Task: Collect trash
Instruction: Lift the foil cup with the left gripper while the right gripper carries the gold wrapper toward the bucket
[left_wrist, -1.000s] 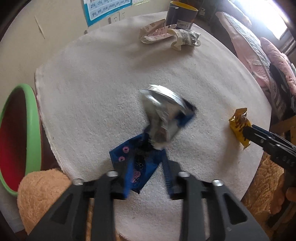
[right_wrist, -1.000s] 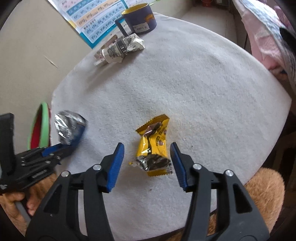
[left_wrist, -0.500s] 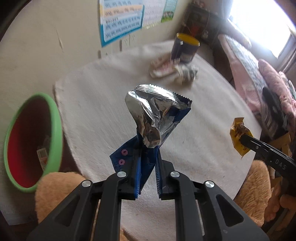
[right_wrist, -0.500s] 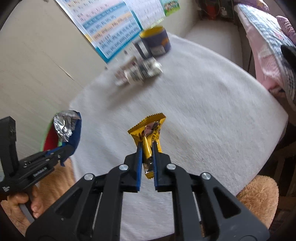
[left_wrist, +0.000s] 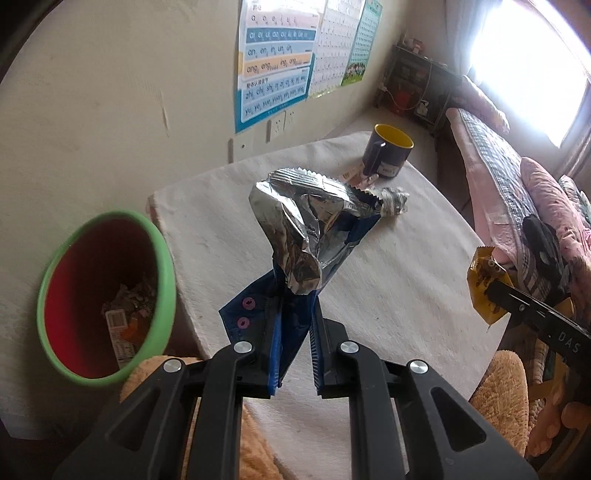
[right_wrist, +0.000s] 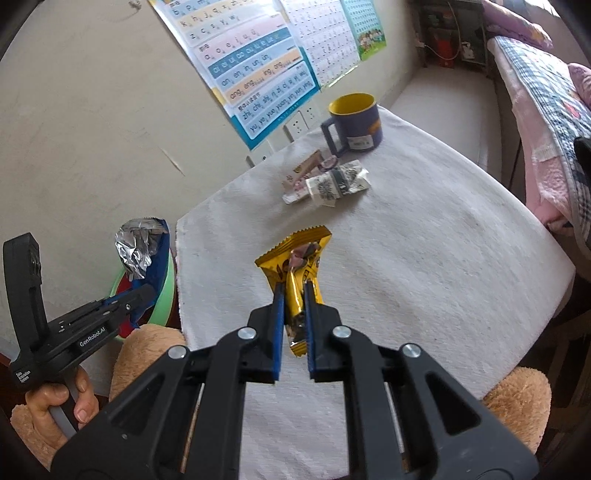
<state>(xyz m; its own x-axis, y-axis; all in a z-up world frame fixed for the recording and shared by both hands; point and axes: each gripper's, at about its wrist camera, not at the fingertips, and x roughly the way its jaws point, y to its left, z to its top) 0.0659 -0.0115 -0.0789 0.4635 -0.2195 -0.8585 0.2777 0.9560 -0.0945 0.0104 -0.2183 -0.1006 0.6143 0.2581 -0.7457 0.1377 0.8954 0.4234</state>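
My left gripper (left_wrist: 295, 314) is shut on a blue and silver foil wrapper (left_wrist: 306, 236), held upright above the table's left part. The same wrapper (right_wrist: 142, 251) shows in the right wrist view above the bin. My right gripper (right_wrist: 294, 291) is shut on a yellow snack wrapper (right_wrist: 297, 258), held above the white table (right_wrist: 424, 258). That yellow wrapper (left_wrist: 482, 284) also shows at the right in the left wrist view. A red bin with a green rim (left_wrist: 162, 258) stands left of the table and holds some trash.
A dark mug with a yellow inside (right_wrist: 354, 122) stands at the table's far edge. Crumpled paper wrappers (right_wrist: 328, 181) lie in front of it. A wall with posters is behind, a bed to the right, tan plush stools near the table's front.
Both grippers closed on their wrappers and lifted them off the table. The view has risen and tilted back, and the bin's inside now shows.
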